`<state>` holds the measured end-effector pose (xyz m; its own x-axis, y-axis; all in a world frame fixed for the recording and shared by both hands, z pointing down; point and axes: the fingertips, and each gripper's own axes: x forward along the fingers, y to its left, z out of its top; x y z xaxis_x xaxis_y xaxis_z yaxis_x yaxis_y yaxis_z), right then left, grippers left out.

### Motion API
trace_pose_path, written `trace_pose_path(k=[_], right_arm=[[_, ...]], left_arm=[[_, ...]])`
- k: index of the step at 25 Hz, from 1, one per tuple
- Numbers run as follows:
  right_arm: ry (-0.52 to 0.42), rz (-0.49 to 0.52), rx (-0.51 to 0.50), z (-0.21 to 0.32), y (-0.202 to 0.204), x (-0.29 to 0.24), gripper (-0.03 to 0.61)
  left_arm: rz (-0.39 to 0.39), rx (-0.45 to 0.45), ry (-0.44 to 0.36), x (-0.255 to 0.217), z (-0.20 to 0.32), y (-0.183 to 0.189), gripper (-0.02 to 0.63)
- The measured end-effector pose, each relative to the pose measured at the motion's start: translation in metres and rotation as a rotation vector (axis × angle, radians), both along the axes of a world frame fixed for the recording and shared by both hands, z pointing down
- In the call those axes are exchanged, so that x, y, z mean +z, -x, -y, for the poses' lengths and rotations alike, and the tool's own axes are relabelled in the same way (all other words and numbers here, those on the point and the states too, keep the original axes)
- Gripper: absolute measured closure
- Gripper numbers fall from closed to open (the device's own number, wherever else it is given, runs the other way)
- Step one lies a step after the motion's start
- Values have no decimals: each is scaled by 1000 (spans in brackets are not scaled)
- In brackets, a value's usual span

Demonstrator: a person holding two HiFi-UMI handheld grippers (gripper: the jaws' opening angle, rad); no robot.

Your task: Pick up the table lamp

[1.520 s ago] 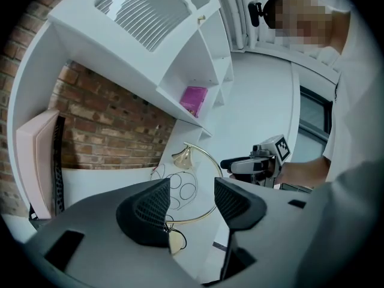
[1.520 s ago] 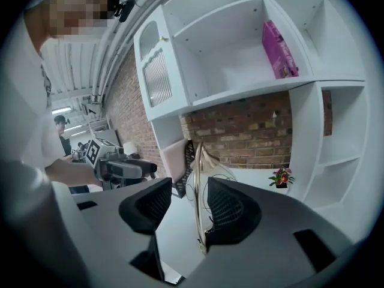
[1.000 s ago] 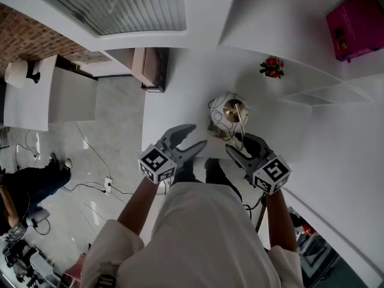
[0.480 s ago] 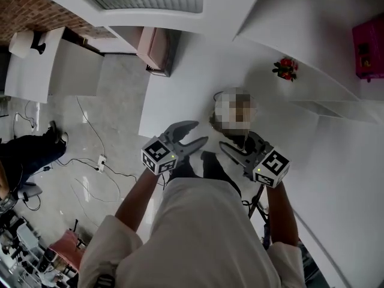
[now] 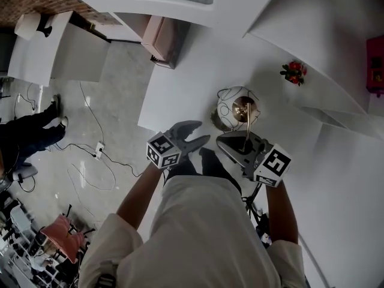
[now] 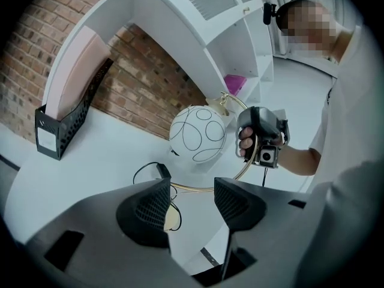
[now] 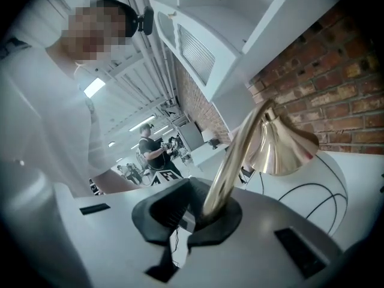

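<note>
The table lamp has a white globe (image 5: 228,108) with black line loops, a curved brass stem (image 7: 231,161) and a brass cone shade (image 7: 282,146). It stands on the white table (image 5: 180,83). My right gripper (image 5: 233,143) is shut on the brass stem just below the cone, and the pads grip it in the right gripper view (image 7: 198,212). My left gripper (image 5: 201,132) hovers left of the lamp with its jaws apart and closing a little, nothing between them (image 6: 192,206). In the left gripper view the globe (image 6: 197,134) sits ahead, and the stem's arc (image 6: 198,188) runs low in front of it.
A black cord (image 6: 147,170) loops on the table by the lamp. A black file holder (image 5: 161,36) with pink folders stands at the table's far left. A red flower ornament (image 5: 294,72) and a pink box (image 5: 375,65) sit on the white shelving. The table edge (image 5: 147,113) drops to a floor with cables.
The right gripper's jaws have closed from wide open onto the lamp's brass stem. The left gripper has sunk slightly and rolled, still apart from the lamp.
</note>
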<state>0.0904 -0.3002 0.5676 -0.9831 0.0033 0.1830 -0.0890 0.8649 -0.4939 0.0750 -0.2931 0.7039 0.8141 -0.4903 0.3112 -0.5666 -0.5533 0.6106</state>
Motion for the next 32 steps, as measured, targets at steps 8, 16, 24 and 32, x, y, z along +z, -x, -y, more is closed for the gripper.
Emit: trace_pose_path(k=[8, 16, 24, 32], right_arm=[[16, 47, 3, 6, 3, -13, 568], [66, 77, 44, 23, 5, -22, 568], [67, 74, 68, 28, 10, -35, 568], [58, 77, 93, 18, 13, -54, 568]], left_arm=[[-12, -24, 49, 22, -2, -4, 388], [-16, -40, 94, 42, -4, -2, 388], [-25, -48, 166, 71, -9, 2, 365], [-75, -16, 266, 99, -19, -2, 291]])
